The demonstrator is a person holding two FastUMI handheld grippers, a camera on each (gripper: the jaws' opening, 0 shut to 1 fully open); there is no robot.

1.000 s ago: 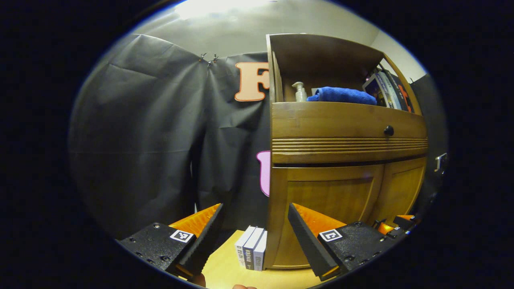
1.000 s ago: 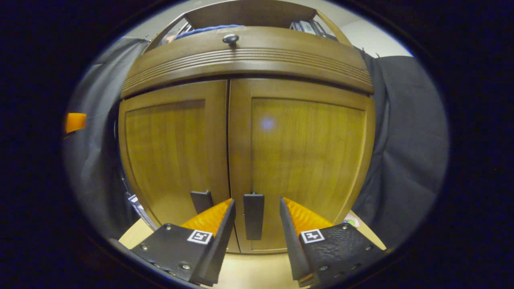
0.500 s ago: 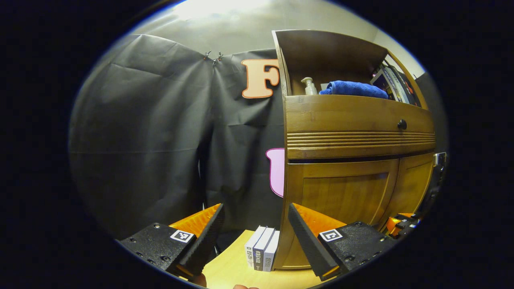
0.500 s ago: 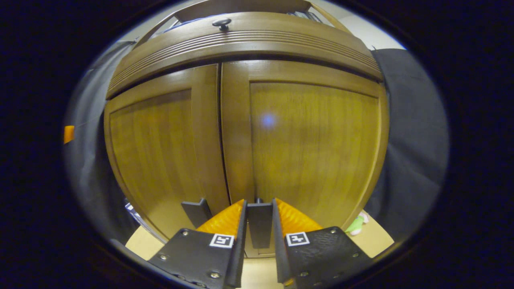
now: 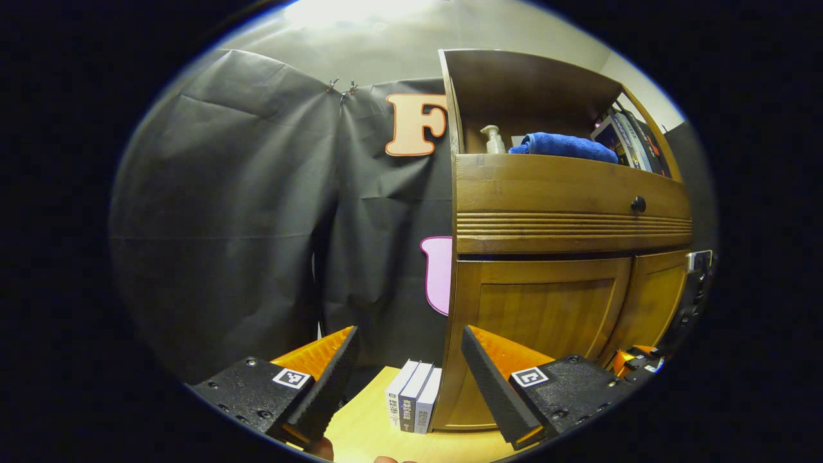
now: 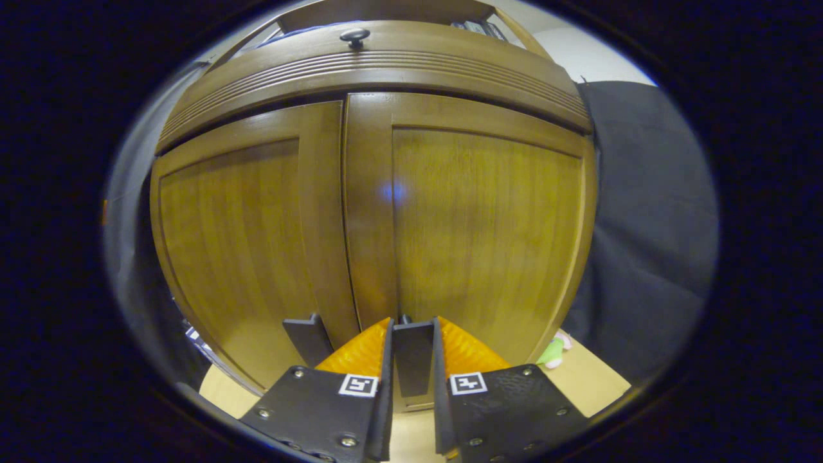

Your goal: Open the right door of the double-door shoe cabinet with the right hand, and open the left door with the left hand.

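Note:
The wooden shoe cabinet has its right door [image 6: 482, 218] and left door [image 6: 238, 238] both looking closed. A dark flat handle [image 6: 413, 357] on the right door stands between the fingers of my right gripper [image 6: 413, 325], which is shut on it. The left door's handle [image 6: 308, 337] sits just to its left, untouched. My left gripper [image 5: 408, 334] hangs open with nothing in it, off the cabinet's left corner and in front of the black cloth. In that view the left door [image 5: 546, 321] is seen at an angle, and the right gripper [image 5: 636, 360] shows low at the far right.
Three books [image 5: 411, 402] stand on the light wooden floor against the cabinet's left side. A drawer with a dark knob [image 5: 638, 204] sits above the doors. The open shelf holds a blue towel [image 5: 556, 145], a pump bottle [image 5: 494, 138] and books [image 5: 633, 145]. A small green thing [image 6: 553, 350] lies right of the cabinet.
My right gripper moved in and shut on the right door's handle. The left gripper stayed open and drifted a little to the left of the cabinet.

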